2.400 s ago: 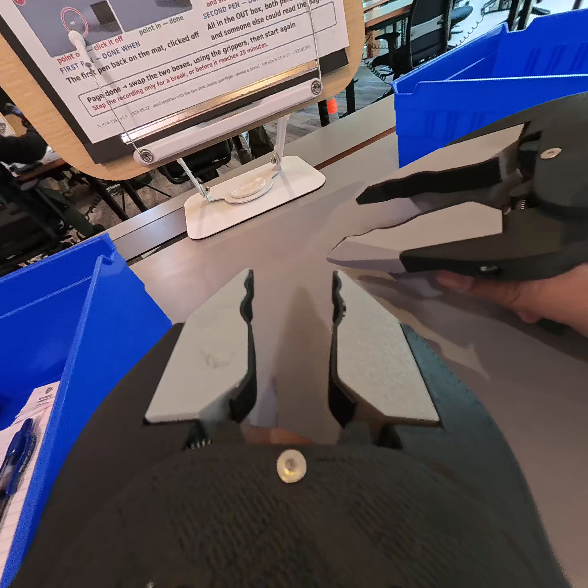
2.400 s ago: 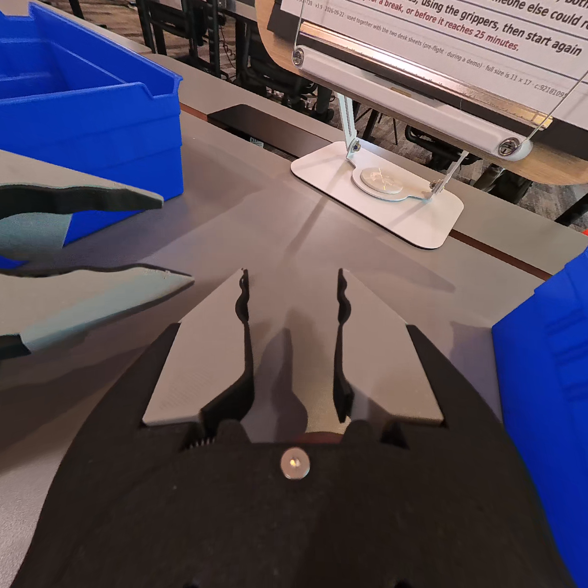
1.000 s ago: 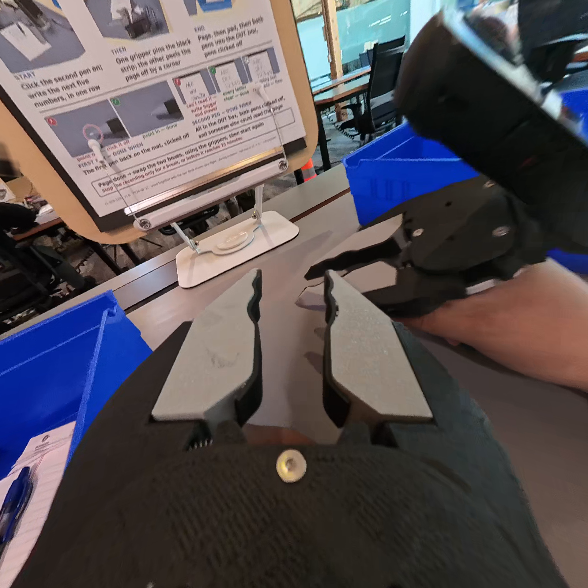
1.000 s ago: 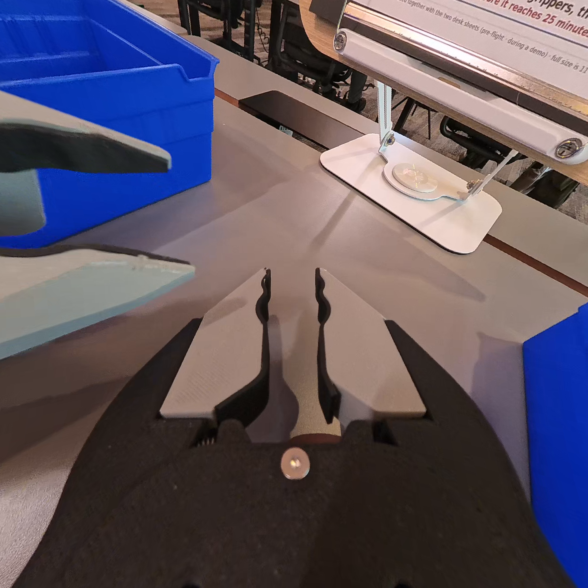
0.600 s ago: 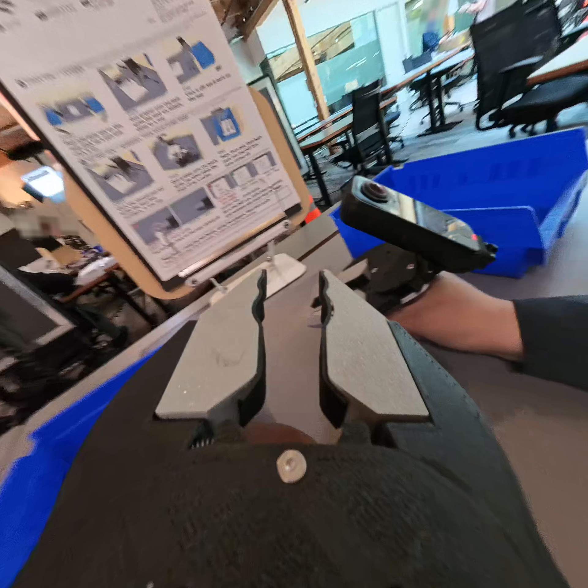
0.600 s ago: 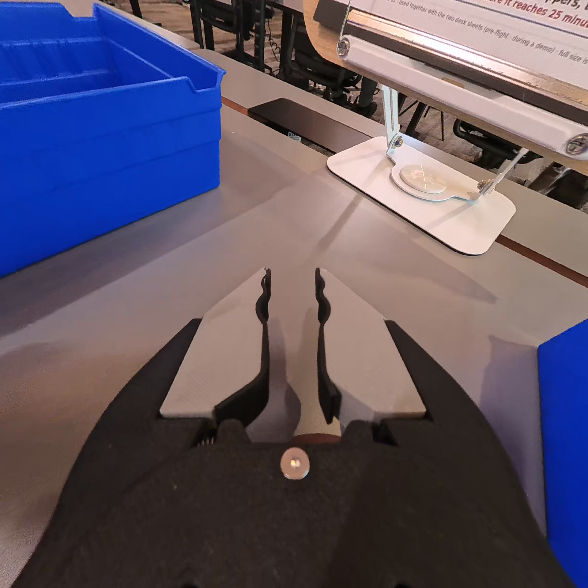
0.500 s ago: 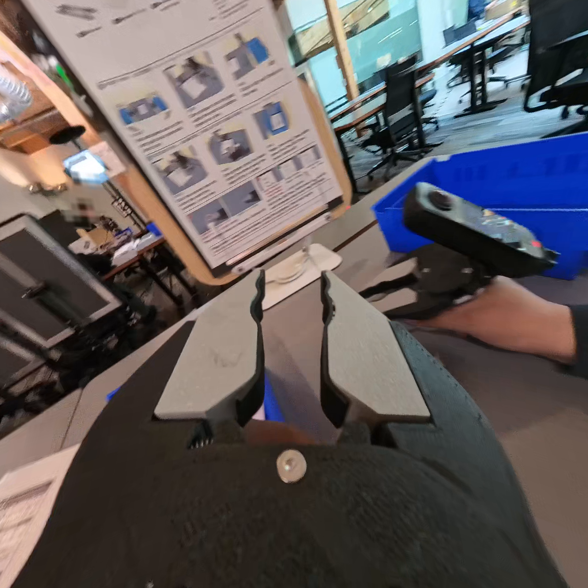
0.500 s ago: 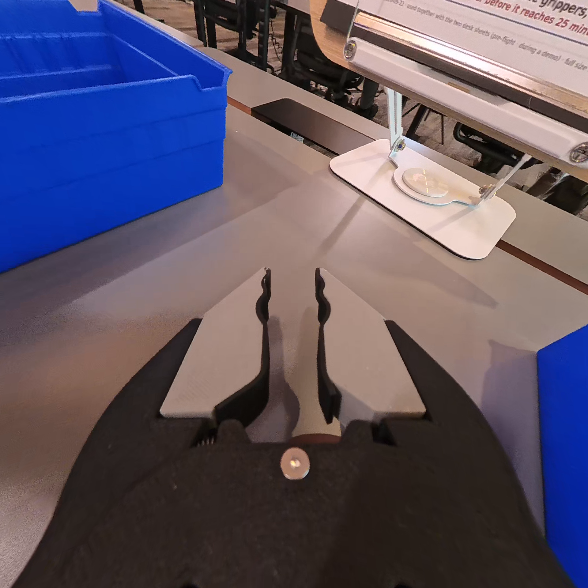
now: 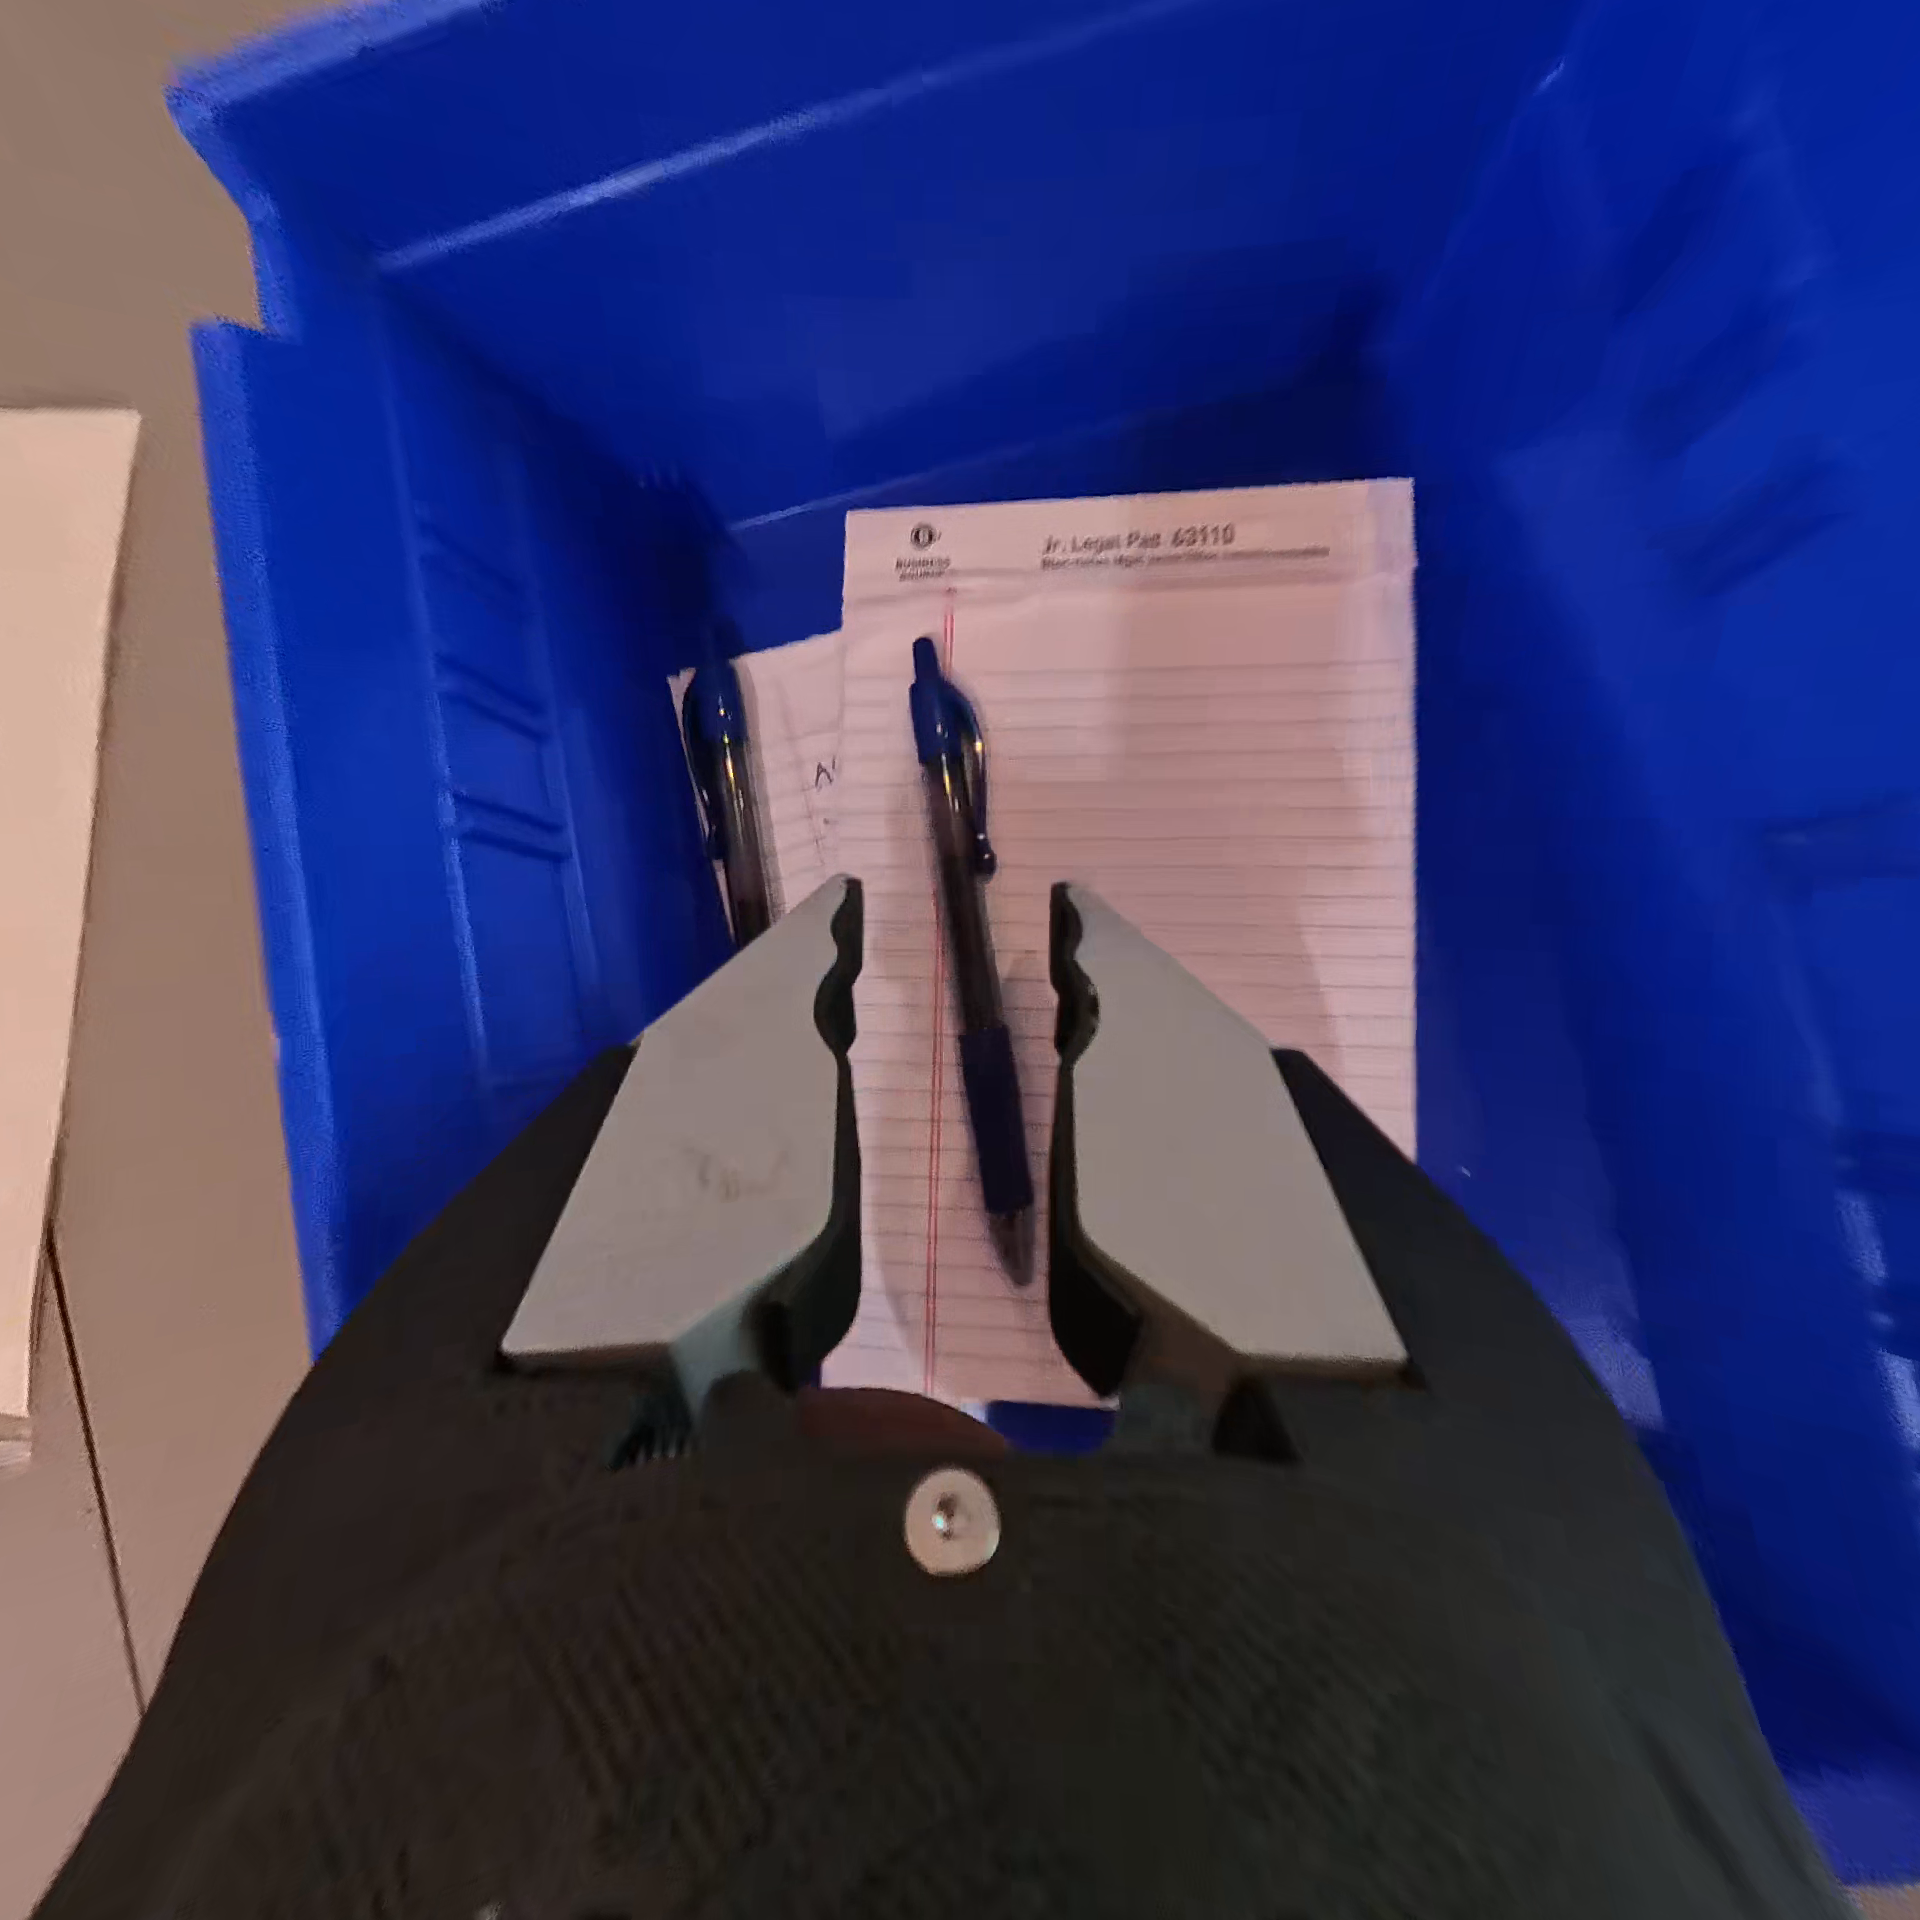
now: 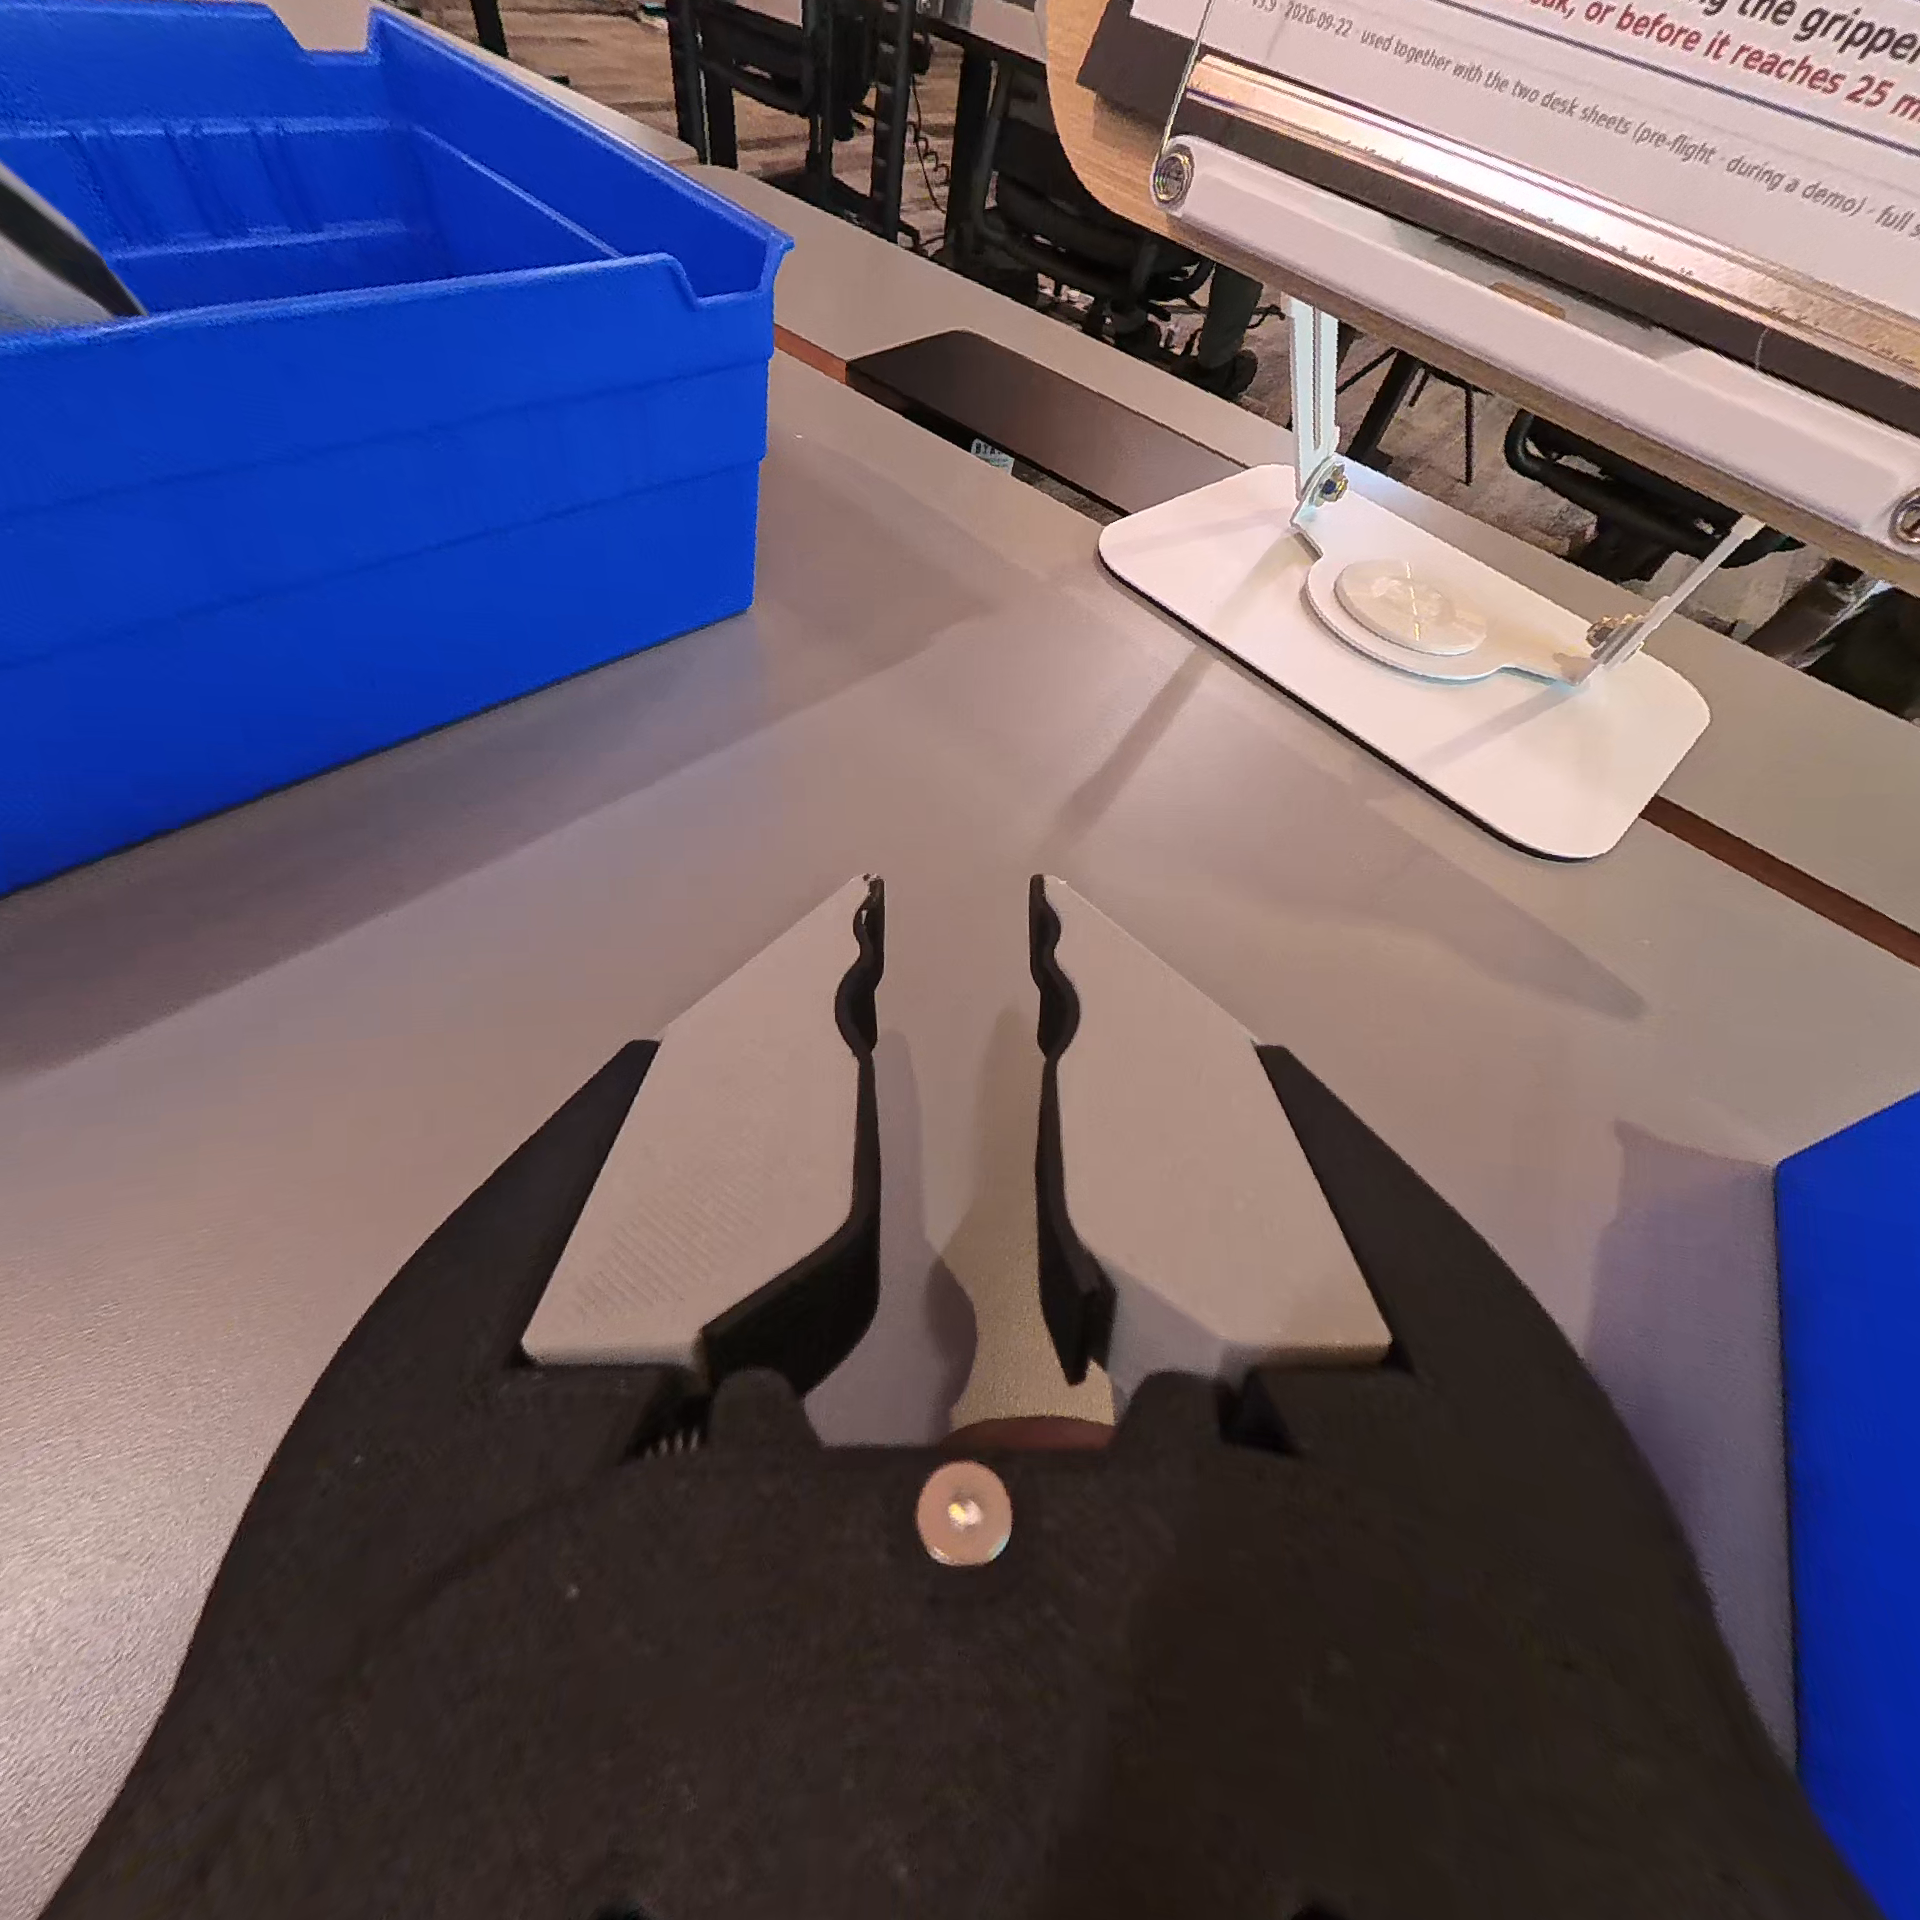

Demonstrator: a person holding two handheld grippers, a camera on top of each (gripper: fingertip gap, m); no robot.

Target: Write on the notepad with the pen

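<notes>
In the left wrist view a white lined notepad (image 9: 1195,831) lies flat in a blue bin (image 9: 831,312). A blue pen (image 9: 966,935) lies lengthwise on the pad, tip towards me. A second blue pen (image 9: 727,790) lies at the pad's left edge beside a loose sheet. My left gripper (image 9: 951,904) is open above the bin, and the first pen shows between its fingers; I cannot tell if they touch it. My right gripper (image 10: 956,904) is open and empty, low over the grey table (image 10: 520,987).
In the right wrist view a blue bin (image 10: 364,416) stands at the left and another blue bin's corner (image 10: 1849,1455) at the right. A white stand base (image 10: 1403,644) holding an instruction board (image 10: 1558,156) sits at the back. A white sheet (image 9: 52,831) lies left of the pad's bin. About 30 centimeters separates my left fingertips from my right.
My left gripper has swung from facing the instruction board and right gripper to looking down into the blue bin over the pad and pens. The right gripper has barely moved; both narrowed earlier.
</notes>
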